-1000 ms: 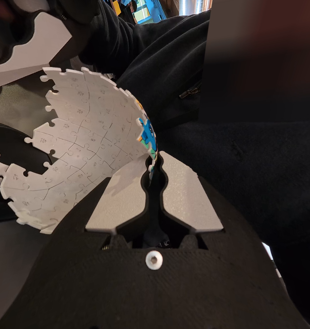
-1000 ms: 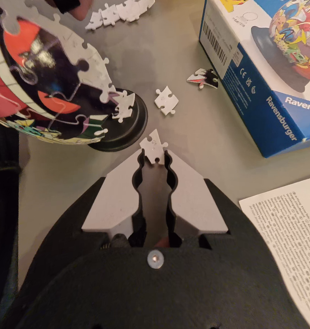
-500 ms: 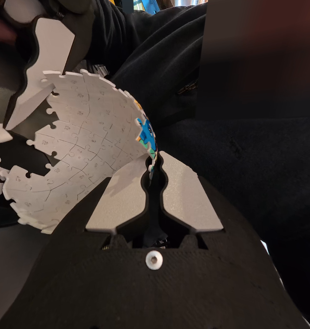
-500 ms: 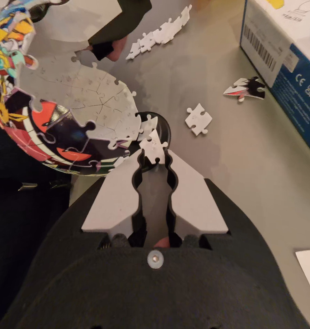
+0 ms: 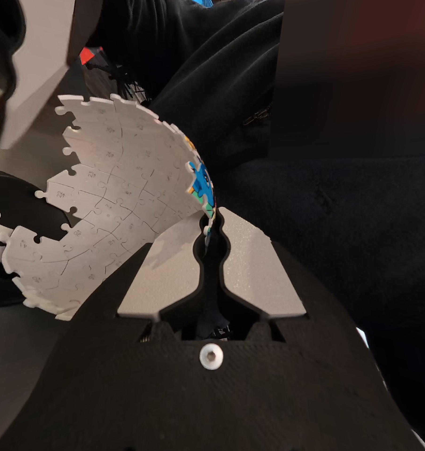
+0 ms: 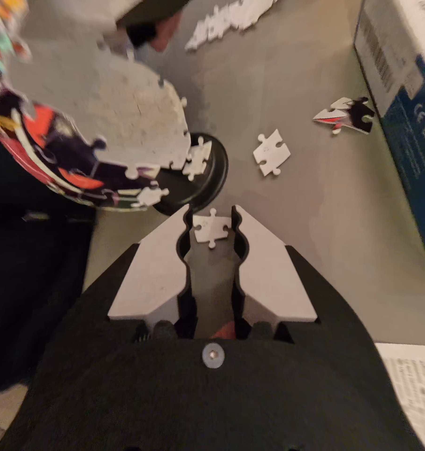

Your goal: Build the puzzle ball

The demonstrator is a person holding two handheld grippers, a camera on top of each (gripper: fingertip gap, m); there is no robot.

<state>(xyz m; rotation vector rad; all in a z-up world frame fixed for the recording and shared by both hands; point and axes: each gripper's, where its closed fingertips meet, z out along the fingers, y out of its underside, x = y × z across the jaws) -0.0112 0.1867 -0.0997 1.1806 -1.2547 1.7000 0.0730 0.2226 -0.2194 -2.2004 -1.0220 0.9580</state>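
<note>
left gripper (image 5: 211, 219) is clamped on the edge of the half-built ball (image 5: 114, 195), hollow side up. right gripper (image 6: 210, 219) has its fingers apart, with a loose piece (image 6: 211, 229) between the tips, tabs pointing fore and aft. the ball sits up-left of it (image 6: 84, 146), nearest the right gripper.

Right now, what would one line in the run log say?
left gripper: shut on half-built puzzle ball rim | right gripper: open | loose piece: between its fingers
</note>
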